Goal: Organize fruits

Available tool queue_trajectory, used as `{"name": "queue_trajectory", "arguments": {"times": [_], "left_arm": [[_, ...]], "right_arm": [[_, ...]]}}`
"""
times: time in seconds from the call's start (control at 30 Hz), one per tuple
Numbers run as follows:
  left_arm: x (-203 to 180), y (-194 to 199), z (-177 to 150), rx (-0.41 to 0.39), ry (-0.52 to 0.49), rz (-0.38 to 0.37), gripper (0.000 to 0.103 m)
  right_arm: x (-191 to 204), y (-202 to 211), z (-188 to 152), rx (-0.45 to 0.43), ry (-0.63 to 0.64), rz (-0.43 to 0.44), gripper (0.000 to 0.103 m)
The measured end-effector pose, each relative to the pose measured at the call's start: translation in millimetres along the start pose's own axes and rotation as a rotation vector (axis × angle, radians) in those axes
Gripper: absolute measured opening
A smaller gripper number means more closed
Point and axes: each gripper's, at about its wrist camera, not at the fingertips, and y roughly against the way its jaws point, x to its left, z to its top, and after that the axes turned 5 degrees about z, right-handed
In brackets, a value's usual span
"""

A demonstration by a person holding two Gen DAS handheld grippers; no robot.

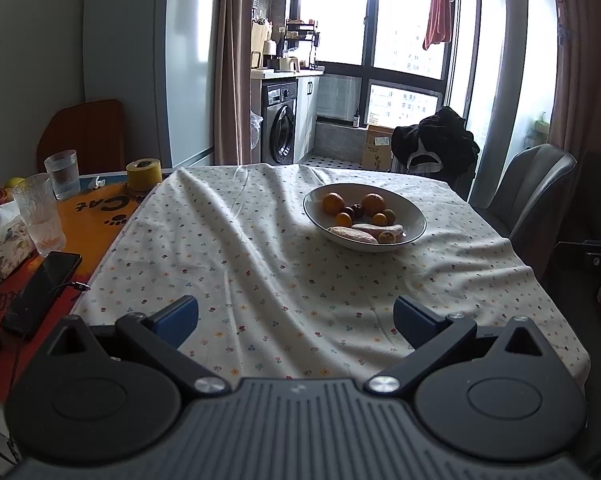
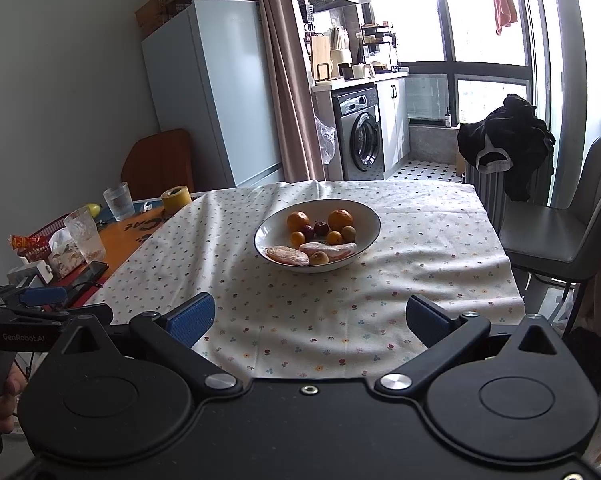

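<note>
Holding both grippers spread and empty above the near tablecloth, we see the shallow white ceramic fruit bowl [image 2: 364, 210] ahead, nearer our right gripper [image 2: 310, 322] than our left gripper [image 1: 296, 320].

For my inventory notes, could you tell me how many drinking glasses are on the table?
2. One glass stands beside the yellow tape roll at the far left edge; the other glass stands nearer, next to the tissue box. Others may be hidden.

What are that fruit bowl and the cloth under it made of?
The bowl looks like glazed ceramic: glossy white with a thin dark rim line. The tablecloth seems a soft woven fabric, probably cotton, matte, wrinkled into folds and printed with small flowers.
</note>
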Motion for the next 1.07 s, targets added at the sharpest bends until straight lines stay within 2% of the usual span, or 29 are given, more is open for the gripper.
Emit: {"name": "queue_trajectory", "arguments": {"times": [1.07], "left_arm": [[-1.2, 8.7, 5.6, -0.02, -0.001, -0.02, 0.103]], "right_arm": [[4.2, 1.1, 1.0, 0.004, 0.022, -0.011, 0.103]]}}
